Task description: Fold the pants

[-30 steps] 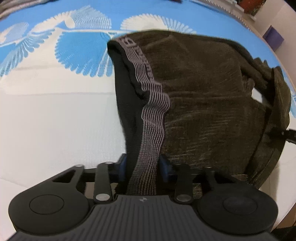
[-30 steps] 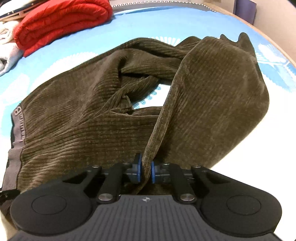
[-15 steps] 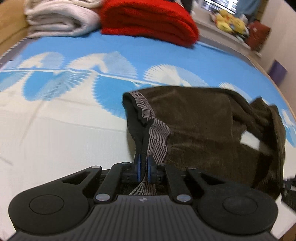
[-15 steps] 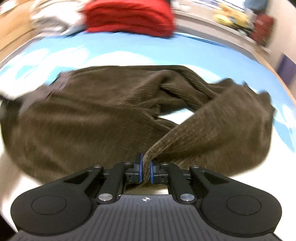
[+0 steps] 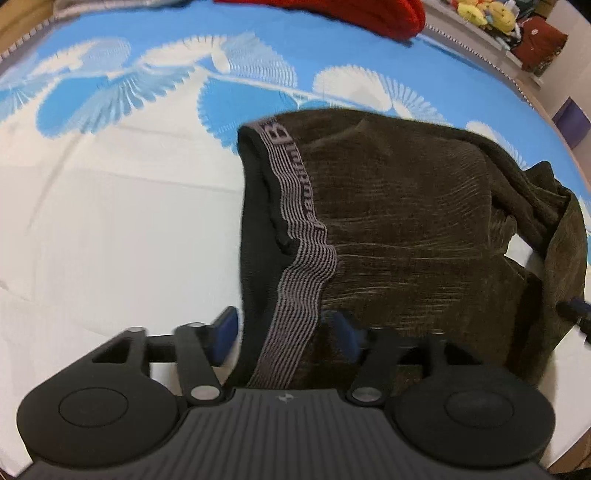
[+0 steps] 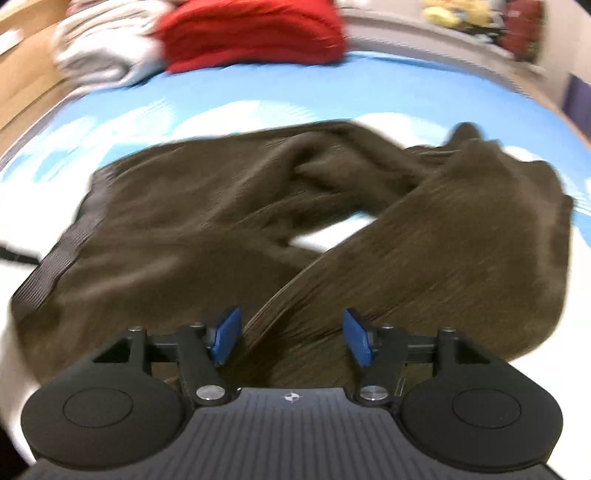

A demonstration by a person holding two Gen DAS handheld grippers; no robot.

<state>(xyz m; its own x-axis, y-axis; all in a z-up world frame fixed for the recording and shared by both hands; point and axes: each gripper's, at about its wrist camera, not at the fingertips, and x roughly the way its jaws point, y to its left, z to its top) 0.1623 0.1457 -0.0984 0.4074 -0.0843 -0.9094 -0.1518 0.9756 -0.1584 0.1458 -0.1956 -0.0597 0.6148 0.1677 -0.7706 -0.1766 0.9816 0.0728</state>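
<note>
The brown corduroy pants (image 5: 406, 229) lie bunched on the bed (image 5: 110, 221), whose sheet is white near the cameras and blue with white fan-shaped prints farther off; the left tool (image 5: 284, 332) stands with its blue pads (image 5: 225, 332) spread wide apart, and the striped grey waistband (image 5: 299, 258) runs down through the gap between them, touching neither pad that can be seen, so the tool has hold of nothing; the waistband's dark inner side folds open to the left of the stripe; in the right wrist view, which is blurred, the right tool (image 6: 291, 338) is likewise spread wide, a ridge of one trouser leg (image 6: 461, 240) passing between its pads (image 6: 356, 339) without being pinched; the two legs cross over each other, leaving a small patch of sheet showing between them; at the far edge of the bed rest a folded red blanket (image 6: 255, 33) and, beside it to the left, a pale grey folded bundle (image 6: 107, 59).
</note>
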